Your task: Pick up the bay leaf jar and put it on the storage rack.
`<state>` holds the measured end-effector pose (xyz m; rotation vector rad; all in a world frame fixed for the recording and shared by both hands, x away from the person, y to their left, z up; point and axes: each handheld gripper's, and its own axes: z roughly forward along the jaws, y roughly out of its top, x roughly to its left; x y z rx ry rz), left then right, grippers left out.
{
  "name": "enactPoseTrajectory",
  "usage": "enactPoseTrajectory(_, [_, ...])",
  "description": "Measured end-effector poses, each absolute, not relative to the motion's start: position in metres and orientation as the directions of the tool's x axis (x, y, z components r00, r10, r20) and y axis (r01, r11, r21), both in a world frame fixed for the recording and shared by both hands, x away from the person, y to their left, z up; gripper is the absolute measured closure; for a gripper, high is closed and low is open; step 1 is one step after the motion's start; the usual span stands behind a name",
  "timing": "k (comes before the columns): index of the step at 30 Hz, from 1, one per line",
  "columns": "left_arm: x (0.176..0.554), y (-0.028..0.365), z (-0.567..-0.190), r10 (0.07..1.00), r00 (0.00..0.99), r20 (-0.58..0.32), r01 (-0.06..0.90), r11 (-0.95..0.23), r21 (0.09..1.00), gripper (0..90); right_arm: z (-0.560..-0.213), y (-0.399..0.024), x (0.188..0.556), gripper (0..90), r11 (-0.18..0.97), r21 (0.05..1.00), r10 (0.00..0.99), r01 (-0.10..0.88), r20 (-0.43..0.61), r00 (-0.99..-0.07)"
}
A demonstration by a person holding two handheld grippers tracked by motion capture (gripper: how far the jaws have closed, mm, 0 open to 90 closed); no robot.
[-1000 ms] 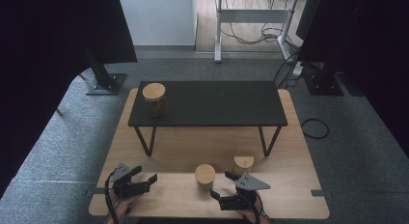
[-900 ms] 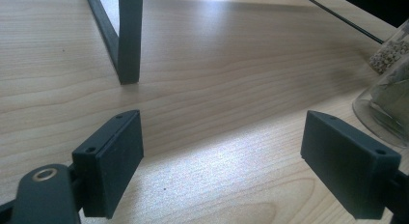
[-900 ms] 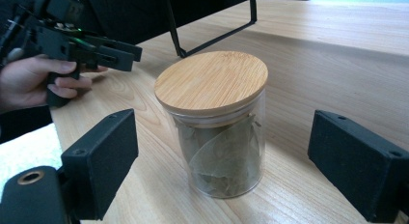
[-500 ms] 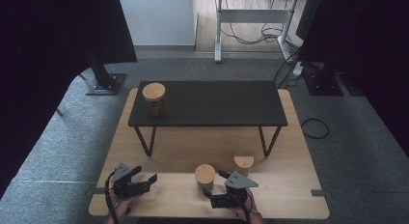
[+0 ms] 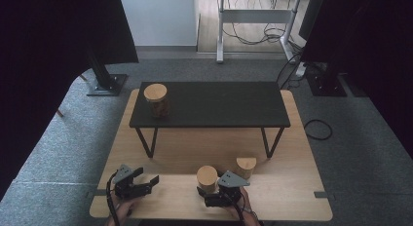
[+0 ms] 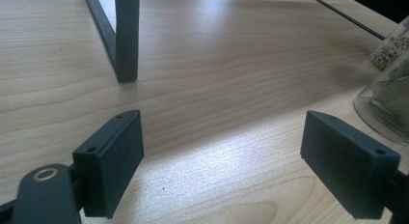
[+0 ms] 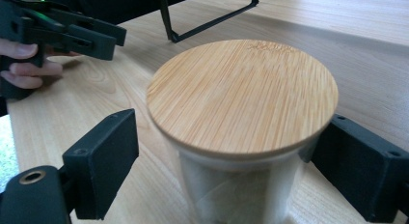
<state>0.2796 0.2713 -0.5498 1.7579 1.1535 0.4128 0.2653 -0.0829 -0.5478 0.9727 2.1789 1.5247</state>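
Observation:
A glass jar with a round bamboo lid (image 7: 241, 96) stands between the two jaws of my right gripper (image 7: 234, 161), which is open around it; a gap shows on the left side. From above, this jar (image 5: 207, 176) sits on the light wood table right by my right gripper (image 5: 210, 191). My left gripper (image 5: 148, 184) is at the front left, open with bare tabletop between its jaws (image 6: 222, 151). The jar's glass wall (image 6: 386, 103) shows at that view's right edge.
A second lidded jar (image 5: 246, 166) stands just right of the first. A third jar (image 5: 157, 100) sits on the left end of a low black shelf (image 5: 219, 106) across the table's middle. One shelf leg (image 6: 126, 35) rises ahead of my left gripper.
My right gripper has moved left and forward until its jaws stand on either side of the nearer jar. The left gripper has barely moved.

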Motion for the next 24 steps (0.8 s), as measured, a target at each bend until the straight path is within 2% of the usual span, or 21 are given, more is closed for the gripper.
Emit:
enactPoseTrajectory(10, [0.280, 0.271, -0.550, 0.842, 0.499, -0.207, 0.523, -0.101, 0.847, 14.6, -0.552, -0.079, 0.272, 13.3, 0.215, 0.910, 0.726, 0.355, 0.093, -0.681])
enactPoseTrajectory(16, [0.280, 0.271, -0.550, 0.842, 0.498, -0.207, 0.525, -0.103, 0.845, 14.6, -0.548, -0.073, 0.269, 23.5, 0.236, 0.904, 0.742, 0.358, 0.070, -0.667])
enactPoseTrajectory(24, [0.280, 0.270, -0.550, 0.842, 0.498, -0.206, 0.526, -0.105, 0.844, 14.6, -0.547, -0.073, 0.269, 24.2, 0.246, 0.901, 0.750, 0.358, 0.057, -0.659])
